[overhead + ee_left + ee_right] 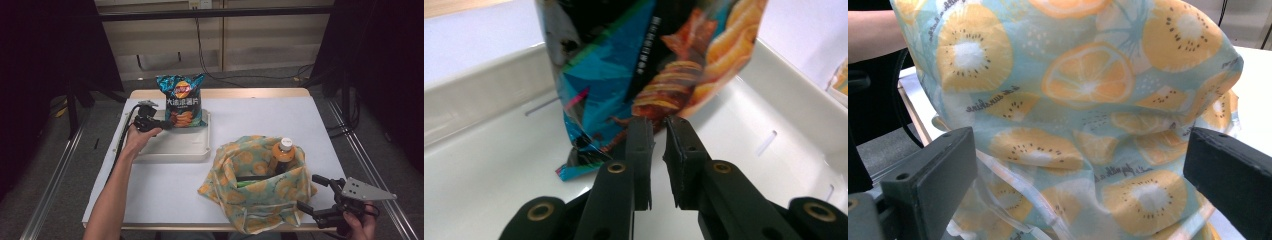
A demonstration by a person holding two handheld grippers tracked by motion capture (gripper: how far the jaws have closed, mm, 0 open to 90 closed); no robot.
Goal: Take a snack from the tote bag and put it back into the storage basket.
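Black jaws of the left gripper (656, 131) stood nearest in its own view, drawn almost together with a thin slit between them, tips at the bottom edge of the chip bag (644, 65). Whether they pinched any foil could not be told; nothing showed between the pads.

Bag lay directly ahead of that gripper, touching or just shy of the tips, standing upright in the white tray (192, 147) with its long axis vertical, top seam up, printed face toward the person. From the high view the left gripper (159, 124) came at the bag (181, 100) from the bag's lower corner, along the tray floor, so the jaws ran roughly level and crosswise to the bag's height.

Left hand was clearly the nearer one to the bag. Right gripper (312, 195) sat well apart, by the table's near edge, jaws spread wide, nothing between them. Straight ahead of it, just beside the jaw tips, stood the fruit-print cloth bag (255, 185), mouth open upward. An orange bottle (284, 154) stood upright inside, cap up, on the far side from the right gripper.

Judgement: the coming move turned on the bag's bottom edge lying dead ahead of the left jaws. A grip there would take the bag low, below its bulk, so it could tip over the jaws when lifted; the cloth bag's mouth lay off to the left gripper's right.
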